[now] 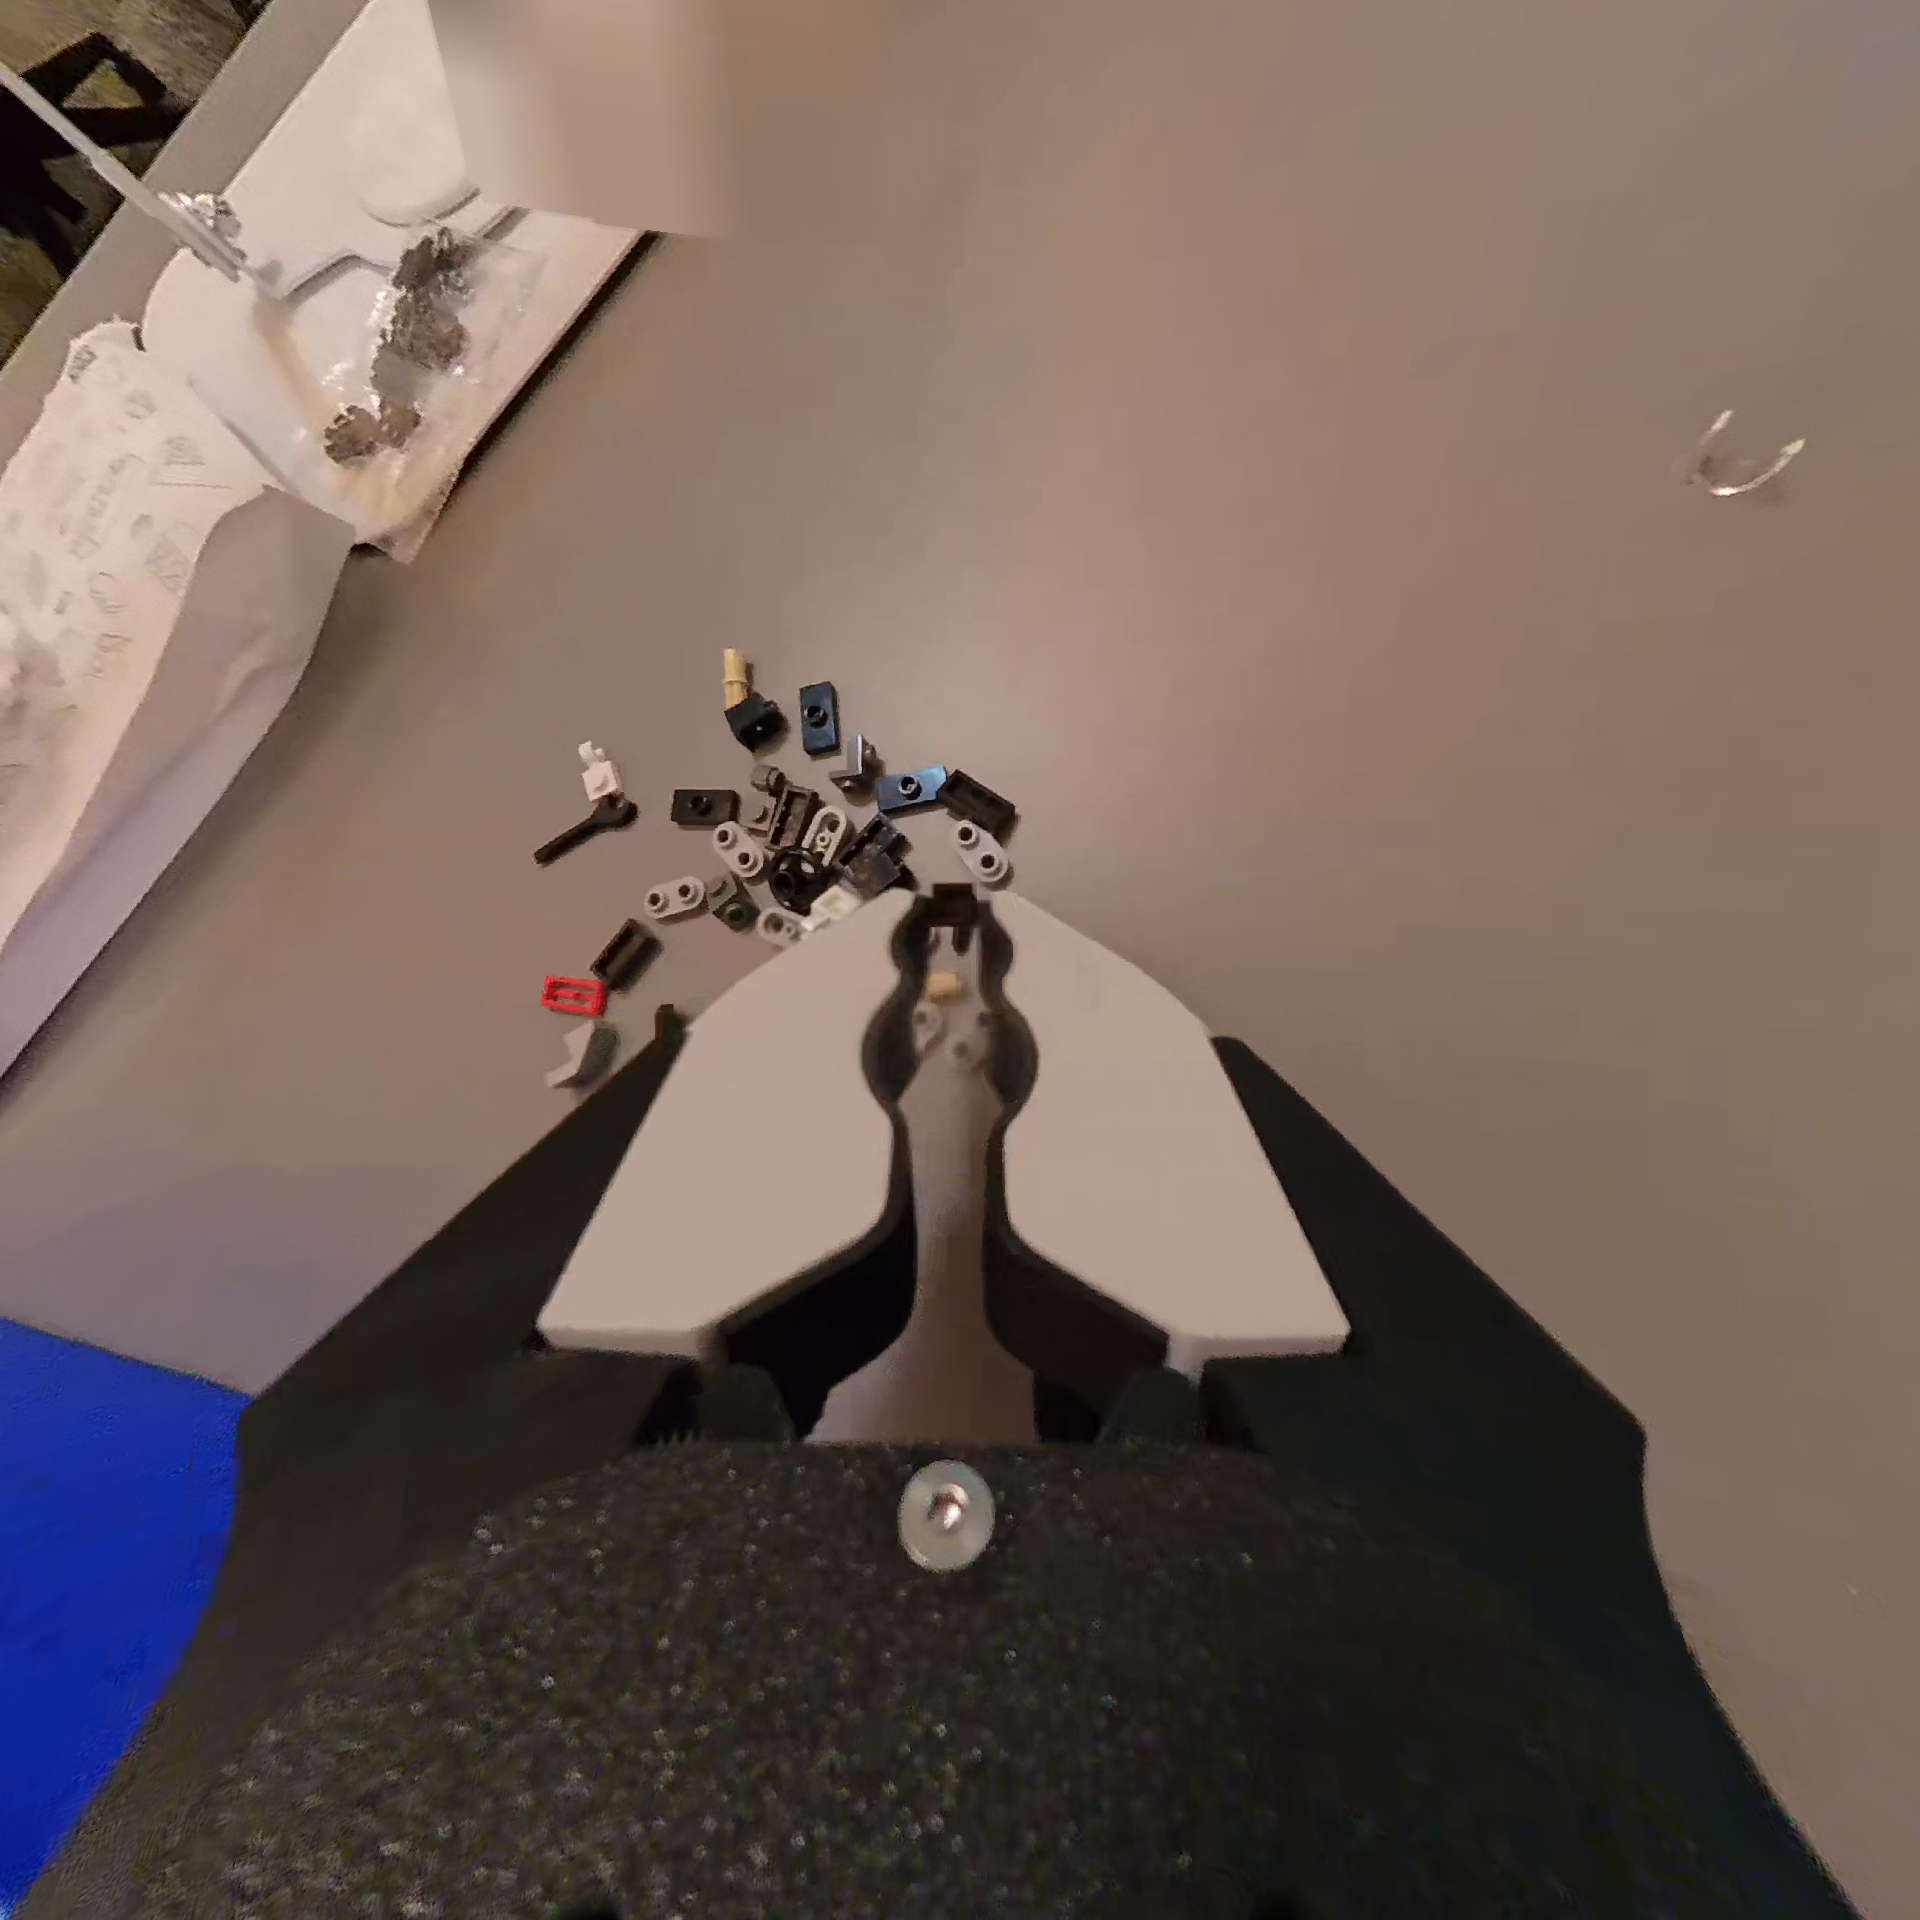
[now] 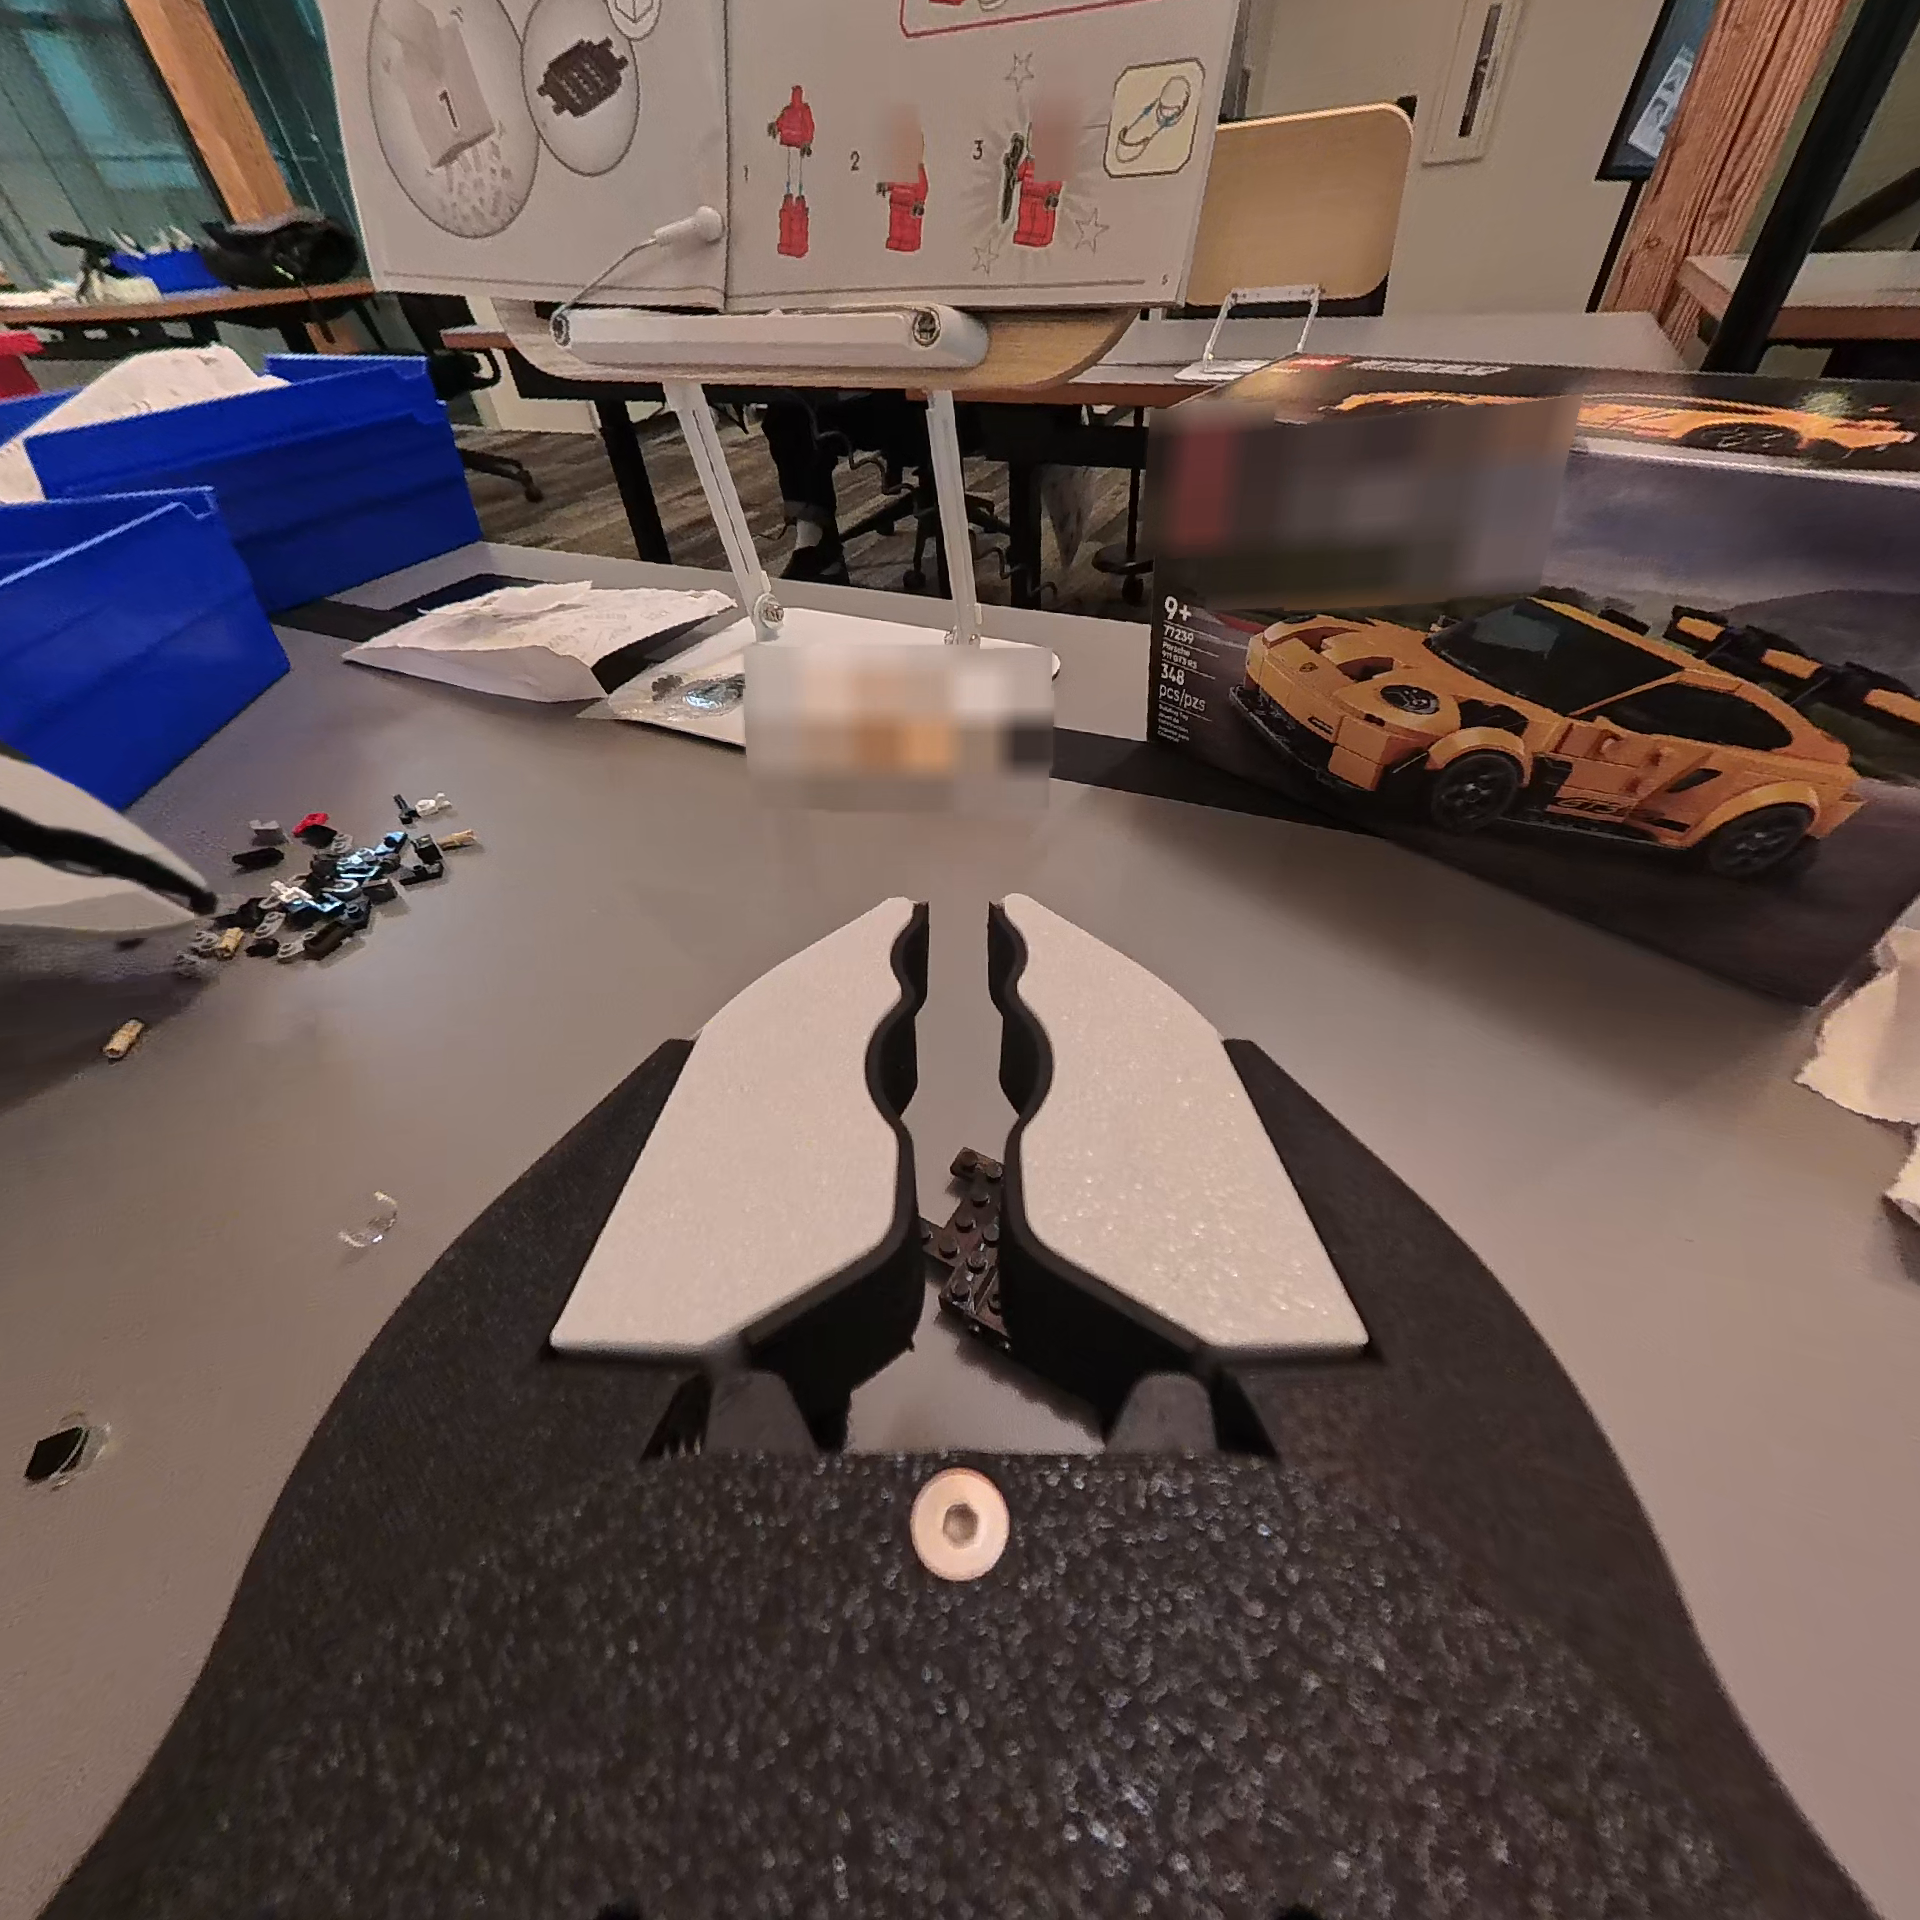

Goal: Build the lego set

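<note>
A pile of small black, grey, white and tan lego pieces (image 1: pixel 790 842) lies on the grey table (image 1: pixel 1351 727). My left gripper (image 1: pixel 952 906) is at the pile's near right edge, its jaws shut on a small black lego piece (image 1: pixel 954 900). A tan piece (image 1: pixel 941 987) and grey pieces lie on the table under its fingers. My right gripper (image 2: pixel 956 920) hovers over the middle of the table, jaws a narrow gap apart with nothing between the tips. A black studded lego plate (image 2: pixel 971 1247) lies on the table below its fingers. The pile (image 2: pixel 332 883) and left gripper (image 2: pixel 94 873) show at far left.
The lego box with an orange car (image 2: pixel 1507 727) stands at the back right. The instruction booklet (image 2: pixel 779 145) sits on a white stand behind. Blue bins (image 2: pixel 156 623), a torn paper bag (image 2: pixel 540 634), a parts bag (image 1: pixel 416 332), a loose tan pin (image 2: pixel 123 1039) and a clear plastic scrap (image 2: pixel 369 1221) are about. My hands' fingertips stand some 30 centimeters from each other. My left gripper's tips are some 15 centimeters from the clear plastic scrap (image 2: pixel 369 1221). It is also in sight in the left wrist view (image 1: pixel 1700 489).
</note>
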`<state>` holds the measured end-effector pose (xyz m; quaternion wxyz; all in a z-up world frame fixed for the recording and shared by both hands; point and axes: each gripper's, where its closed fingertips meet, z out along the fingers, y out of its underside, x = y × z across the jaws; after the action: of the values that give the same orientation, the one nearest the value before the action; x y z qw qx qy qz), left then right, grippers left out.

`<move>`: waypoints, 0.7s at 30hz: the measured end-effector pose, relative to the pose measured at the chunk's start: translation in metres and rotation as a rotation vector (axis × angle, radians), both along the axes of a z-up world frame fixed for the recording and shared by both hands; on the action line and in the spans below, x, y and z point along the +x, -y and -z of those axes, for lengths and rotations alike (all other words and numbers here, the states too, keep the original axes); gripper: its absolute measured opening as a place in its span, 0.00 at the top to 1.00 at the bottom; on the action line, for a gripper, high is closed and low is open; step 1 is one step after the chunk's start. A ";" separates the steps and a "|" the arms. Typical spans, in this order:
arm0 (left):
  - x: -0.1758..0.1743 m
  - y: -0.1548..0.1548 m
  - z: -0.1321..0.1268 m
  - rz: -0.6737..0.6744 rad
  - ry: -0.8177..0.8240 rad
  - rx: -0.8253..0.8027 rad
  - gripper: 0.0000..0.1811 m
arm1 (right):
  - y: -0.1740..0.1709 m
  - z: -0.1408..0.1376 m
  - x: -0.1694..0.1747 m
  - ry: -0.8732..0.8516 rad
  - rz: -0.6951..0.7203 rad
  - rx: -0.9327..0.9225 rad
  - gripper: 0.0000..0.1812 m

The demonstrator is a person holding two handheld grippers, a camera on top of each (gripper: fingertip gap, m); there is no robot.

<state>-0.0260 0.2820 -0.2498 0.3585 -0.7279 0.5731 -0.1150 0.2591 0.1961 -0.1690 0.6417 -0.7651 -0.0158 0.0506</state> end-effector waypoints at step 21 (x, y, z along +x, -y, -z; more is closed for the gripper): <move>0.031 0.042 -0.053 0.234 0.203 0.176 0.85 | -0.052 0.010 -0.256 -0.008 -0.754 -0.093 1.00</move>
<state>0.0049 0.2402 -0.1964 0.4611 -0.6068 0.6224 -0.1783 0.0034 0.2477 -0.1795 0.5426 -0.7338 -0.2914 0.2867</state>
